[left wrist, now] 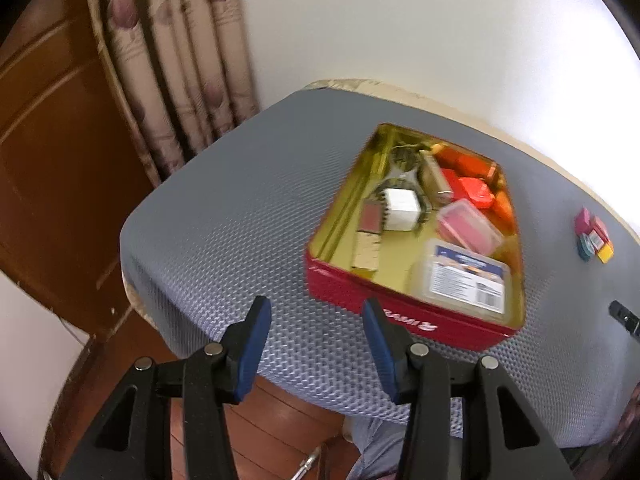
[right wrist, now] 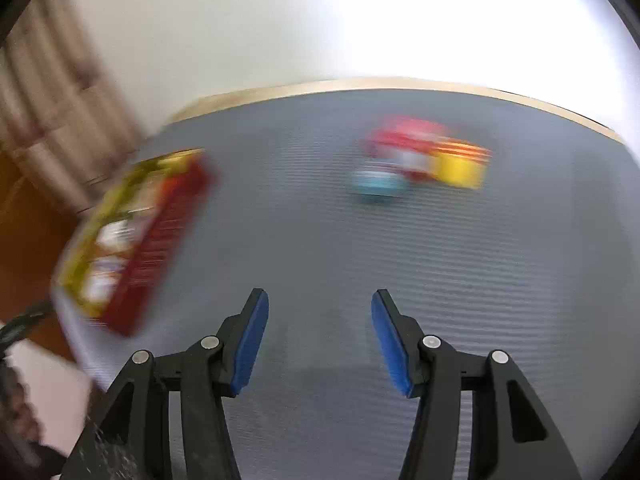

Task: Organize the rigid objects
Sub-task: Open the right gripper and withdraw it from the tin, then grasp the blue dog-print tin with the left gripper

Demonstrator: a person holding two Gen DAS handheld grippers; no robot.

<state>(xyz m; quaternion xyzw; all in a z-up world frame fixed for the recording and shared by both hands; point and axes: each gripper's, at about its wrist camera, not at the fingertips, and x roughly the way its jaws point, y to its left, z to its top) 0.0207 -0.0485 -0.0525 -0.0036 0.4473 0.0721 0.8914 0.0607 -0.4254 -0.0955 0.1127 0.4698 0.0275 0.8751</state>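
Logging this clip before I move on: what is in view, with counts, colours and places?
tin: one, red outside, gold inside, open on the mat
tin contents: clear label-topped box, pink-lidded box, white block, red and orange pieces; exact count unclear
small blocks: a cluster, pink, teal, yellow, on the mat right of the tin
mat: one, grey, textured, covering the table
curtain: beige, patterned, back left
left gripper: open, empty
right gripper: open, empty
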